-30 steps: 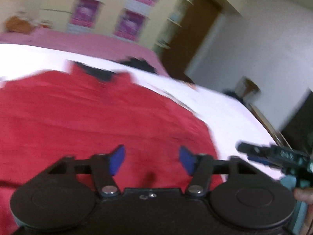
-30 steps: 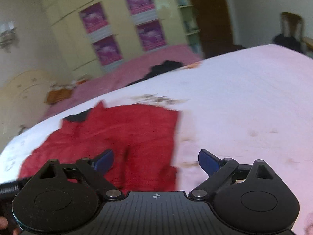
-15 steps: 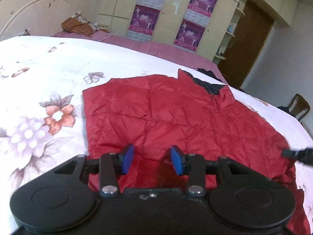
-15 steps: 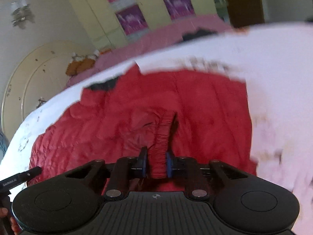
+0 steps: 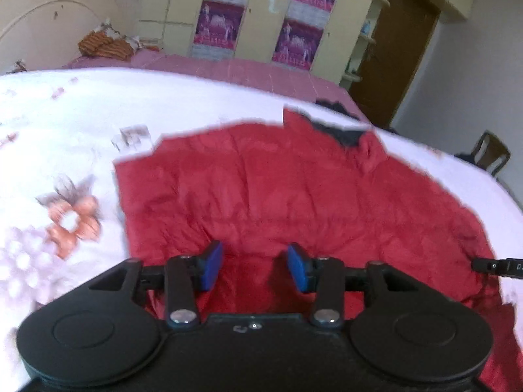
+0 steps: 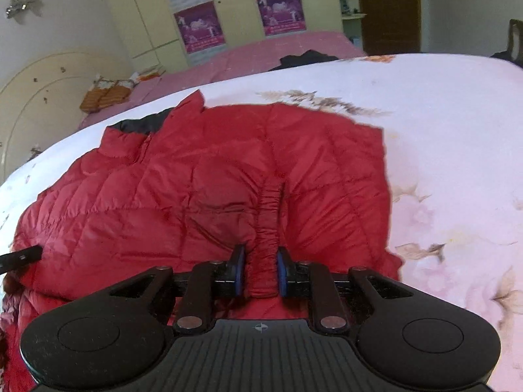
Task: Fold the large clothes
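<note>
The right gripper (image 6: 261,276) pinches the red jacket's (image 6: 202,189) gathered cuff (image 6: 266,228), ready to fold inward; the left gripper (image 5: 255,266) gapes above its hem.

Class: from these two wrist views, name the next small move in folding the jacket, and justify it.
Probably the left gripper should close on the jacket beneath it: its jaws are open and empty, while the right gripper already pinches the gathered cuff.
</note>
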### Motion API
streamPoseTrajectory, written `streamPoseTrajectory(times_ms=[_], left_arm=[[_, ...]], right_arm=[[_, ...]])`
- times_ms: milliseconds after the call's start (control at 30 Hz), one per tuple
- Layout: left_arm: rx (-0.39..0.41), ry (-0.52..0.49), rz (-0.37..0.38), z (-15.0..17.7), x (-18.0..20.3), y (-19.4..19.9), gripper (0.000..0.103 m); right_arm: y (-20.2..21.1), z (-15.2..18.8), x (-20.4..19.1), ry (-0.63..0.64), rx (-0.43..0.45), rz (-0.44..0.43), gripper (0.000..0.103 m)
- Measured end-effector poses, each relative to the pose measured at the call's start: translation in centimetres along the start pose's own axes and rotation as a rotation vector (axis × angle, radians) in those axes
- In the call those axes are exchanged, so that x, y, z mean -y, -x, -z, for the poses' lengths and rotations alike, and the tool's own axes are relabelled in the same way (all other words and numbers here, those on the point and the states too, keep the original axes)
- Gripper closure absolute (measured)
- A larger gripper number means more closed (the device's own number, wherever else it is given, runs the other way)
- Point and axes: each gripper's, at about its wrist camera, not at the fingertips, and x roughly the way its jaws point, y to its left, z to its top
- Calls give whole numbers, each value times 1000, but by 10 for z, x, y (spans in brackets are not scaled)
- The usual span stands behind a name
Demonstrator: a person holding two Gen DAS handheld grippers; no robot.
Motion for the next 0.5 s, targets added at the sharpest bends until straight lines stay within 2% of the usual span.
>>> streamPoseTrajectory(times_ms=[33, 67, 167, 233, 333, 400, 500], left_arm=[[33, -9, -3, -3, -1, 9, 44], [55, -19, -13, -7, -2, 13, 40], [31, -39, -17, -19, -8, -1, 39], [-1, -58, -25, -26, -10, -18, 39], [-51, -74, -20, -34, -14, -46, 39], [-68, -81, -10, -38, -19, -59, 36], [-79, -100, -2, -36, -21, -66, 36]], right_arm=[[6, -4, 0, -4, 37, 19, 57], [13, -8, -2, 5, 72, 18, 52], [8, -25, -13, 50, 72, -27, 53], [-7, -33, -31, 118, 45, -49, 58], [-44, -38, -50, 214, -31, 25, 60], [-66, -34, -45, 183, -83, 43, 60], [-71, -30, -48, 197, -77, 62, 60]])
